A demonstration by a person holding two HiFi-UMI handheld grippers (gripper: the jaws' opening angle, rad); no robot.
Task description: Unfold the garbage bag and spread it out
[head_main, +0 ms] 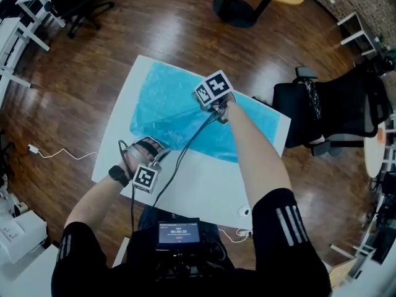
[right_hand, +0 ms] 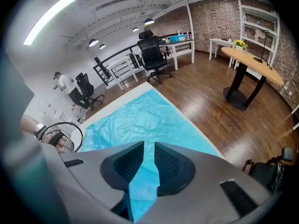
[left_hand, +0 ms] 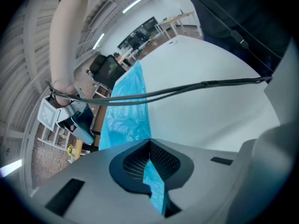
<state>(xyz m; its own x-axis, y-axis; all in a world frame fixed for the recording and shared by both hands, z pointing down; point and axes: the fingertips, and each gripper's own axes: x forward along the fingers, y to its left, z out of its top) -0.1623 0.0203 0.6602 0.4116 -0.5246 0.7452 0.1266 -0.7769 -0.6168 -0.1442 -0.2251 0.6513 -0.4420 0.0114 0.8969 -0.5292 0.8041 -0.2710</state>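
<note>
The blue garbage bag (head_main: 185,113) lies mostly flat and crinkled across a white table (head_main: 204,184). My left gripper (head_main: 154,152) is at the bag's near left corner, shut on a strip of blue film (left_hand: 154,181) that shows between its closed pads. My right gripper (head_main: 215,105) is over the bag's right part under its marker cube. Its jaws stand slightly apart, with a fold of the bag (right_hand: 140,185) held between them. Beyond them the bag (right_hand: 140,118) spreads over the table. In the left gripper view, the right gripper (left_hand: 63,115) shows past the bag (left_hand: 126,106).
Black cables (head_main: 185,147) run from both grippers across the table. A black office chair (head_main: 334,107) stands close to the table's right corner. A round table's black base (head_main: 238,10) is beyond it. A white cable (head_main: 62,154) lies on the wooden floor on the left.
</note>
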